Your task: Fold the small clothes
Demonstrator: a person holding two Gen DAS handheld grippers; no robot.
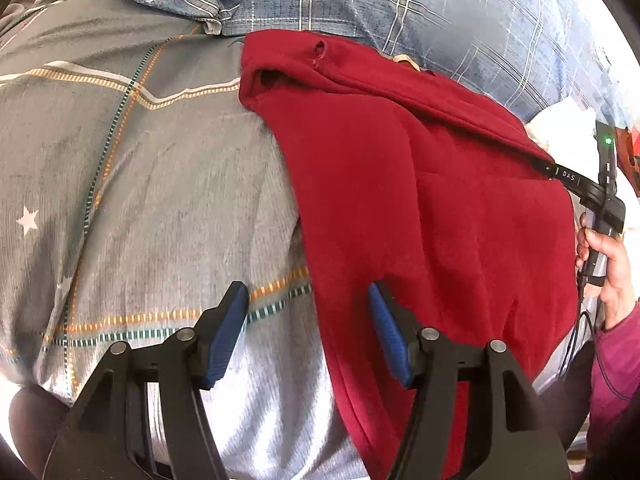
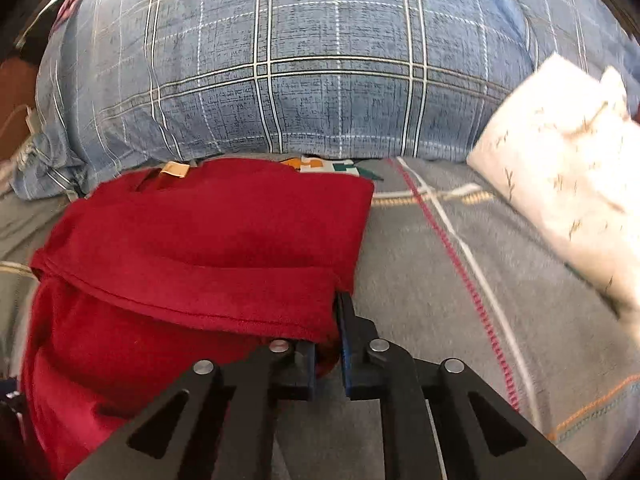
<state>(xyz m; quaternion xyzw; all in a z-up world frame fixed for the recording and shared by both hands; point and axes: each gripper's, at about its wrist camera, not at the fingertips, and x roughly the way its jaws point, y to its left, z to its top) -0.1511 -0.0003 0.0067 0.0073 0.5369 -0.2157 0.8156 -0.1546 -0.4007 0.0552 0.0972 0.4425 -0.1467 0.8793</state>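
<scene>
Red garment pinched at its corner by the right gripper on a bed.

Blue pads of the right jaws are closed on a folded corner of the cloth, a flap of it doubled over the rest. The left gripper hangs with its jaws wide apart and empty, one pad over the grey bedspread, the other over the garment's near edge. The garment lies spread across the bedspread, its collar tag towards a blue checked pillow. A white pillow sits well to the right. A hand holds the right gripper's handle.
</scene>
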